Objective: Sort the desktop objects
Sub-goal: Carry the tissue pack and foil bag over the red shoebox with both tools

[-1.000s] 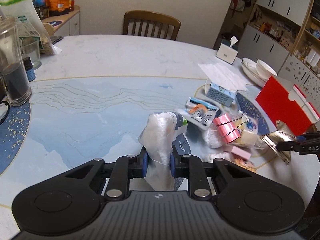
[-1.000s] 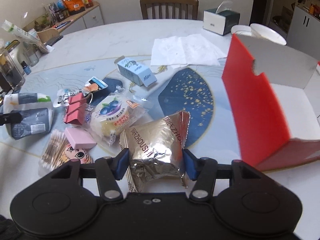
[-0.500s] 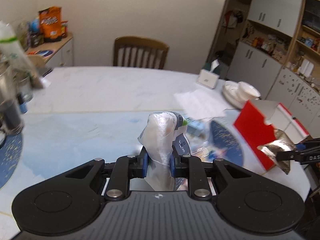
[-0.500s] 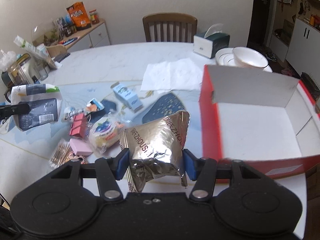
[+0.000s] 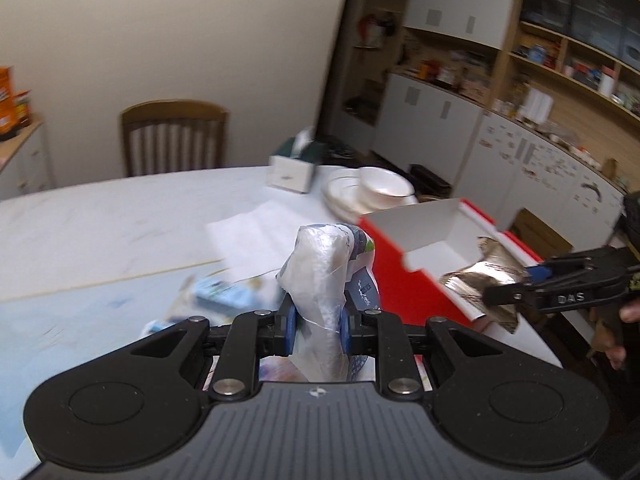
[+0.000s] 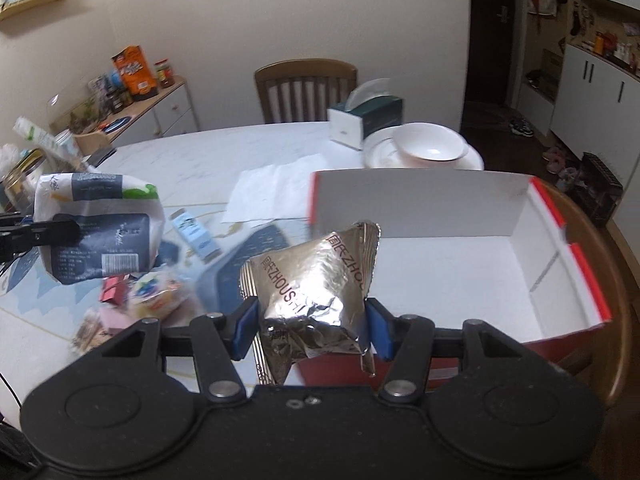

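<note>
left gripper [image 5: 317, 332]: clamped on one white pouch [image 5: 320, 280], held above the table [image 5: 100, 220] | right gripper [image 6: 312, 326]: clamped on one foil packet [image 6: 316, 280] over one open red box [image 6: 440, 264] | loose table items: blurred, perhaps five

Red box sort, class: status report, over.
Left gripper shut on white pouch, held in the air. Right gripper shut on foil packet, at red box. Box interior bare, nothing blocking.
</note>
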A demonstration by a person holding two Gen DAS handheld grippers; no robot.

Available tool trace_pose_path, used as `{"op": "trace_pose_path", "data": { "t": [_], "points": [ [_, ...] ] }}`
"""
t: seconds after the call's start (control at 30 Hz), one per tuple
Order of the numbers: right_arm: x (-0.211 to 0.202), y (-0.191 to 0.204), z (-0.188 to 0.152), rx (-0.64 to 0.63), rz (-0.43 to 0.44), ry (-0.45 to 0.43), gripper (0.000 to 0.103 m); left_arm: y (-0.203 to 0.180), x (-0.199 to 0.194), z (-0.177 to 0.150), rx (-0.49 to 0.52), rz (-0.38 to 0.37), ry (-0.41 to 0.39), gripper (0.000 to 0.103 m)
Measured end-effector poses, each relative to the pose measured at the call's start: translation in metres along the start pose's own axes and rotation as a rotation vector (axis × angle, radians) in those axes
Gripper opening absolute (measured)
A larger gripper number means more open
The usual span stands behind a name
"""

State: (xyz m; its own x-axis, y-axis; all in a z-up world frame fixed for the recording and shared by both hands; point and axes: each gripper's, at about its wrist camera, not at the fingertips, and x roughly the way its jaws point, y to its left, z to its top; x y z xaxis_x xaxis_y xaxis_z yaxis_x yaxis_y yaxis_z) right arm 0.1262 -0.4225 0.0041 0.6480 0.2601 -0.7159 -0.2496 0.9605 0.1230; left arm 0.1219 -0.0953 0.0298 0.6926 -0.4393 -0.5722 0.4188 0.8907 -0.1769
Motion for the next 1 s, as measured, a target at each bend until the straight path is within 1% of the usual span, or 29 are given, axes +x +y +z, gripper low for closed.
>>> {"op": "trace_pose_path", "data": {
  "t": [0.17,0.4,0.73,0.83,1.0],
  "points": [
    [-0.001,-0.033,0.003,0.014,-0.031,-0.011,0.056,-0.037,0.032,0.016,0.063,-0.052,0.009,0.019],
    [0.002,-0.072,0.007,0.044,-0.065,-0.021,0.056,-0.083,0.069,0.032,0.134,-0.1,0.024,0.019],
    [0.018,-0.112,0.01,0.046,-0.102,0.0,0.056,-0.124,0.122,0.051,0.202,-0.117,0.059,0.019],
    [0.026,-0.123,0.012,0.041,-0.116,0.011,0.056,-0.132,0.142,0.054,0.214,-0.119,0.088,0.019],
    [0.041,-0.138,0.013,0.023,-0.124,0.049,0.056,-0.147,0.178,0.055,0.269,-0.109,0.157,0.019]
  ]
}}
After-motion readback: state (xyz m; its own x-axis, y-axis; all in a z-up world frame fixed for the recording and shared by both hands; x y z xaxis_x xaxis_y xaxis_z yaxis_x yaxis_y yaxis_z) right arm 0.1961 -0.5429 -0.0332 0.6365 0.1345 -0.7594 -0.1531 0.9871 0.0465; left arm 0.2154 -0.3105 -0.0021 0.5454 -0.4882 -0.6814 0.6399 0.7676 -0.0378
